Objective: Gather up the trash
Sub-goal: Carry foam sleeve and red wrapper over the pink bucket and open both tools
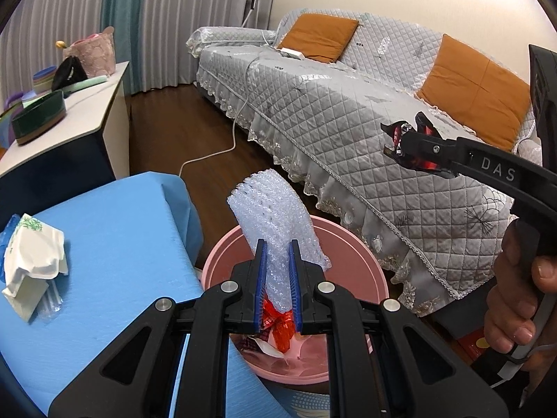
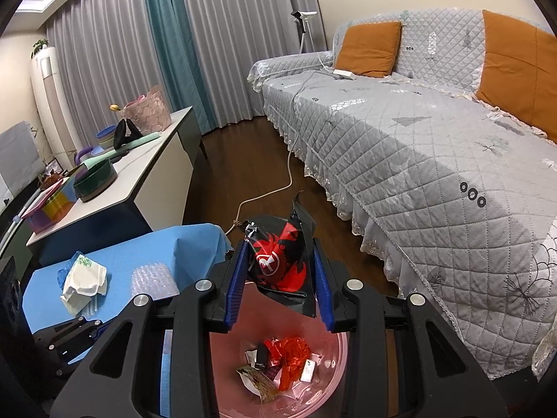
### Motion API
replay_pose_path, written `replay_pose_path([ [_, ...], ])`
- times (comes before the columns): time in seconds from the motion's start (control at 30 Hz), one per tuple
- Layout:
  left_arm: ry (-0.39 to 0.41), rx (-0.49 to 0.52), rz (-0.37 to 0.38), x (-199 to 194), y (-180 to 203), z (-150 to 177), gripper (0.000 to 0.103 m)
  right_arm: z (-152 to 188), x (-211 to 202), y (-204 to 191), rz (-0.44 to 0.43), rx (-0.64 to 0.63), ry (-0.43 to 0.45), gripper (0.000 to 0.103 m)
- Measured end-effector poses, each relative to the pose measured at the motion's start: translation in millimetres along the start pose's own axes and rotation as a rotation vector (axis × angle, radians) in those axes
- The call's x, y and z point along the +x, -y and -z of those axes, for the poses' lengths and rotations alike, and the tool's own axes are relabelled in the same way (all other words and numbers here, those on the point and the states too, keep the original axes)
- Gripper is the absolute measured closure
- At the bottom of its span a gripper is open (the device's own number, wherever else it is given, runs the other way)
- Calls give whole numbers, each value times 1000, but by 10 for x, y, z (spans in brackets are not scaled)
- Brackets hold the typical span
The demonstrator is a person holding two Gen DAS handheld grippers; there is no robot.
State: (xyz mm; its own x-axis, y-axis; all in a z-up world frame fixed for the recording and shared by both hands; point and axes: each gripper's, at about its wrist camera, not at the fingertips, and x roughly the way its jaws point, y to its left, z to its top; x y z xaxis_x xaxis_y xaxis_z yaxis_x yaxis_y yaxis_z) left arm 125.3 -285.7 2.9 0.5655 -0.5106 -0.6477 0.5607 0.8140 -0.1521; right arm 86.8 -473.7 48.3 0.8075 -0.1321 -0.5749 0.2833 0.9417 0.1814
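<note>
Bubble wrap, a clear folded strip [image 1: 275,223], stands clamped in the left gripper [image 1: 277,278] over the round pink plastic bin [image 1: 362,271]; the right gripper [image 2: 280,278] grips a crumpled black-and-red wrapper [image 2: 278,261] above it. Crumpled white paper [image 1: 31,264] lies beyond on the blue-covered table [image 1: 122,244].

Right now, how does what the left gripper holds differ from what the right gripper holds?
The left gripper pinches clear bubble wrap, standing upright; the right gripper clamps a black-and-red wrapper, crumpled and glossy. The bubble wrap is see-through and pale; the wrapper is dark and printed. Both are held over the pink bin.
</note>
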Motion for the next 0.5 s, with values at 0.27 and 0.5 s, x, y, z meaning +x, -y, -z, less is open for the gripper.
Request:
replay_pose_path([
  [0.27,-29,-35,12,41,-68,54,64,24,57,16,26,6,-18,37],
  [0.5,-15,-43,-3,-118,-195,95,64,27,60,7,25,20,-15,37],
])
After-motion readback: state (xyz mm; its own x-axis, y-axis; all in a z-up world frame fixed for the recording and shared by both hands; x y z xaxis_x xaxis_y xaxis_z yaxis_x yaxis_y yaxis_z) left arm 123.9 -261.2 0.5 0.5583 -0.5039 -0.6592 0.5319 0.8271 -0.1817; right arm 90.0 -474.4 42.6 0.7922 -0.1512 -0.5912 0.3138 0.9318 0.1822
